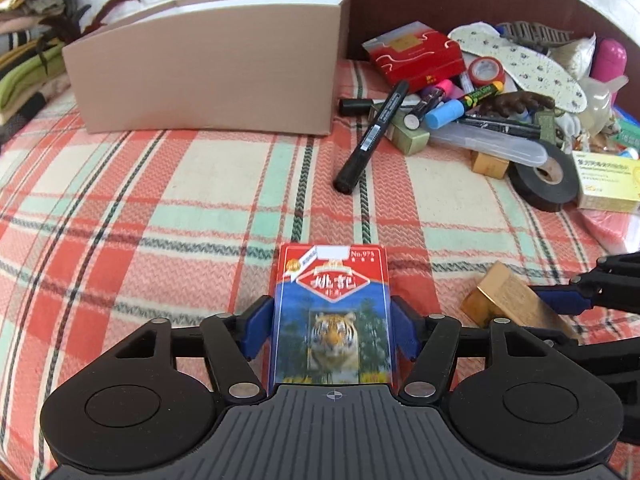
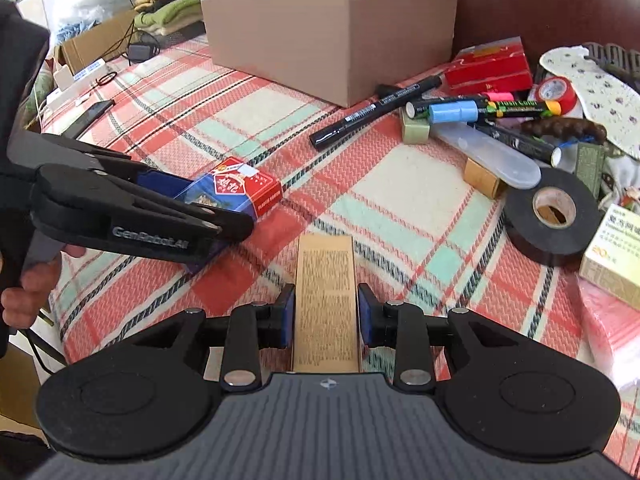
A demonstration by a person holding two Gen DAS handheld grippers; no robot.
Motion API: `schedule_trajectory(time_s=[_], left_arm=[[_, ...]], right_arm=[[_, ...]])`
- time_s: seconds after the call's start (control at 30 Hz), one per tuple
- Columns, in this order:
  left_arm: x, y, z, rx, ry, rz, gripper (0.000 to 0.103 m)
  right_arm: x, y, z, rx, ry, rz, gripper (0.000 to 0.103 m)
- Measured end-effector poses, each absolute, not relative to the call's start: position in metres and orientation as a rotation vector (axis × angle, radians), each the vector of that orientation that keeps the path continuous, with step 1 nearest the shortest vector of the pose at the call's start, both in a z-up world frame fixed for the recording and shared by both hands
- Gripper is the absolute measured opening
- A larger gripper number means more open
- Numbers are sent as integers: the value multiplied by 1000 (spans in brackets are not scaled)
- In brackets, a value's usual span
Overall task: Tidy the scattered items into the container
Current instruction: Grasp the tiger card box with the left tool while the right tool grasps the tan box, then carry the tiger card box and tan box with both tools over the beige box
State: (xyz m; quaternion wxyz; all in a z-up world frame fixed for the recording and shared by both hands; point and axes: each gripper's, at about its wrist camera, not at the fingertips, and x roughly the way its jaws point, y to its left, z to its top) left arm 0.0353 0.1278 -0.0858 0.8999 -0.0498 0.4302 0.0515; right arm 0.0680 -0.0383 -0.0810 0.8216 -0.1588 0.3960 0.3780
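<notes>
My left gripper [image 1: 331, 322] is shut on a red and blue card box with a tiger picture [image 1: 331, 292], held over the plaid cloth. The same card box [image 2: 236, 190] shows in the right wrist view inside the left gripper [image 2: 224, 216]. My right gripper [image 2: 326, 312] is shut on a long gold box [image 2: 325, 280], which also shows in the left wrist view [image 1: 508, 298]. The open brown cardboard container [image 1: 216, 64] stands at the back, also in the right wrist view [image 2: 332, 36]. Scattered items lie to the right.
The pile at right holds a black marker [image 1: 372, 136], a red box [image 1: 416, 56], red tape [image 1: 486, 70], black tape [image 1: 546, 178], a yellow medicine box [image 1: 608, 180], insoles [image 1: 524, 60] and pens. Folded clothes [image 1: 24, 60] lie at left.
</notes>
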Motion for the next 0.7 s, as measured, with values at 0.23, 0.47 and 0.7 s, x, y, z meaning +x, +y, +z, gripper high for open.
schedule_trajectory(time_s=[0.23, 0.47, 0.7], left_arm=[[33, 130, -74, -126, 887, 91, 61], [28, 145, -25, -133, 777, 113, 61], [50, 173, 36, -82, 665, 178, 61]], right_arm=[[68, -31, -74, -369, 817, 871, 34], [81, -17, -29, -352, 739, 945, 34], [105, 18, 26, -366, 636, 987, 34]])
